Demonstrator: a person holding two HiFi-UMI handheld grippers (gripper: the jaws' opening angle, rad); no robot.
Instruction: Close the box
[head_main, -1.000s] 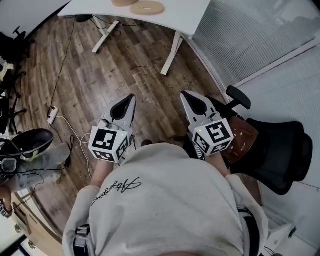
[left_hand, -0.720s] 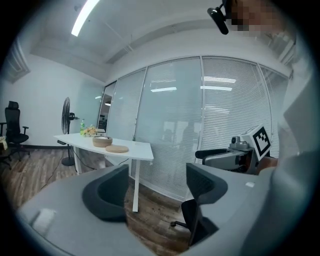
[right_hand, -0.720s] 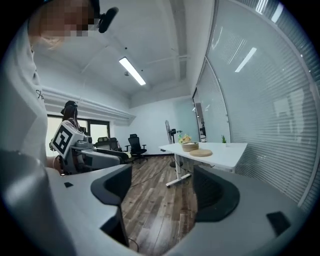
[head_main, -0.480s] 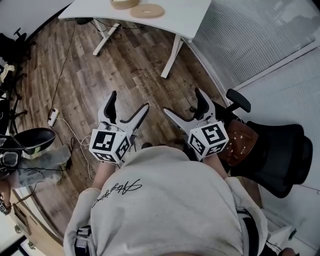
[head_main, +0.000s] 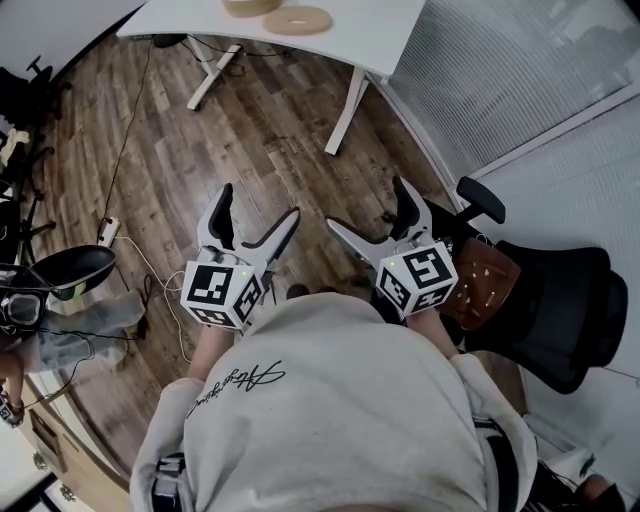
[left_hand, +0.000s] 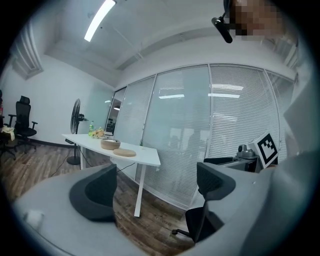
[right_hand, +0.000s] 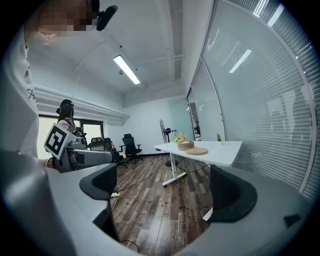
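In the head view, a person in a light shirt (head_main: 330, 400) stood on the wooden floor (head_main: 260, 130) and held both tools out in front. The left gripper (head_main: 257, 203) had its jaws spread wide. They had just been opening, and nothing was between them. The right gripper (head_main: 368, 205) was the same: jaws wide apart and just opened, with nothing in them. A black chair (head_main: 560, 300) sat close by on the right. The box (head_main: 250, 5) was well away from both tools, up on the white table (head_main: 340, 35), and the top edge of the picture cut most of it off. A flat round lid (head_main: 294, 17) lay on the table just beside it — not on the box.

In the left gripper view, the two dark jaws stood far apart, and only floor and far-off things showed between them. The box (left_hand: 110, 144) sat on the table with the lid (left_hand: 126, 152) next to it. A fan (left_hand: 76, 112) stood behind the table.

In the right gripper view, the jaws were wide apart too and gripped nothing. The box (right_hand: 185, 145) and lid (right_hand: 196, 151) were far off on the table.
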